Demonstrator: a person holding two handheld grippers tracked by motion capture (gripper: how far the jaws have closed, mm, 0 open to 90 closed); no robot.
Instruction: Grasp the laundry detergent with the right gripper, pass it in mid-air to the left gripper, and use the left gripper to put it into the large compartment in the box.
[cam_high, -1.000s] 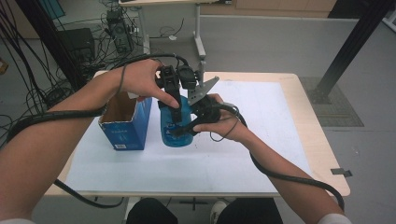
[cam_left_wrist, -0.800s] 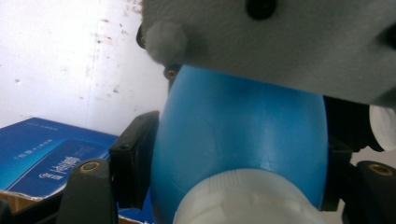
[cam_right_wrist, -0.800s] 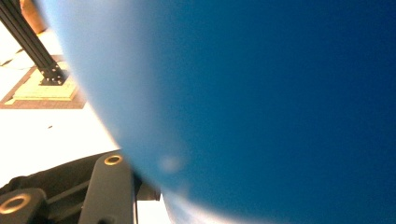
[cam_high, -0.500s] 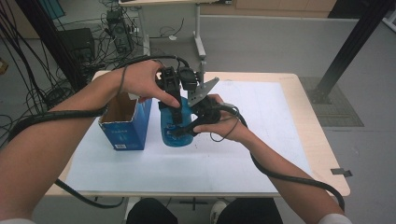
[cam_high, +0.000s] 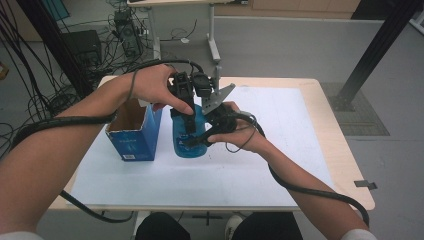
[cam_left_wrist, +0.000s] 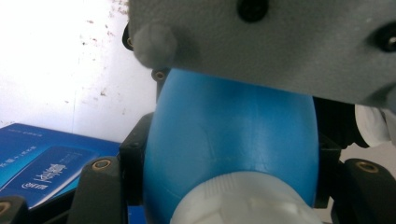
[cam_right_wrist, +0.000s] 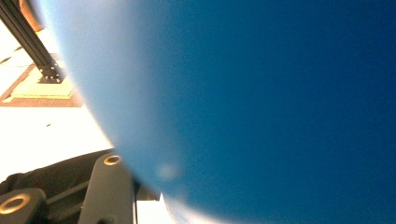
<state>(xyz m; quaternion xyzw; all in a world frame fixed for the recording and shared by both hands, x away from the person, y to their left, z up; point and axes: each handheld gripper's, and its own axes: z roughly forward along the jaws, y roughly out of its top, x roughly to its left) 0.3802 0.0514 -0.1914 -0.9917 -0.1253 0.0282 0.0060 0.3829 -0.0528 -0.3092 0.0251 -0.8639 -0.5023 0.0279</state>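
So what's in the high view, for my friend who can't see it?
Two hands hold tongs clamped on a blue bottle standing on a white table: the left tongs grip from above, the right tongs from the side. An open blue box stands beside the bottle.

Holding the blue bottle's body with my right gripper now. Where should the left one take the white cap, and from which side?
Grip the white cap across its ribbed sides, coming straight down from above. The blue bottle stands upright on the table, so the cap faces up. The left gripper already sits there, shut on it, while the right gripper clamps the body.
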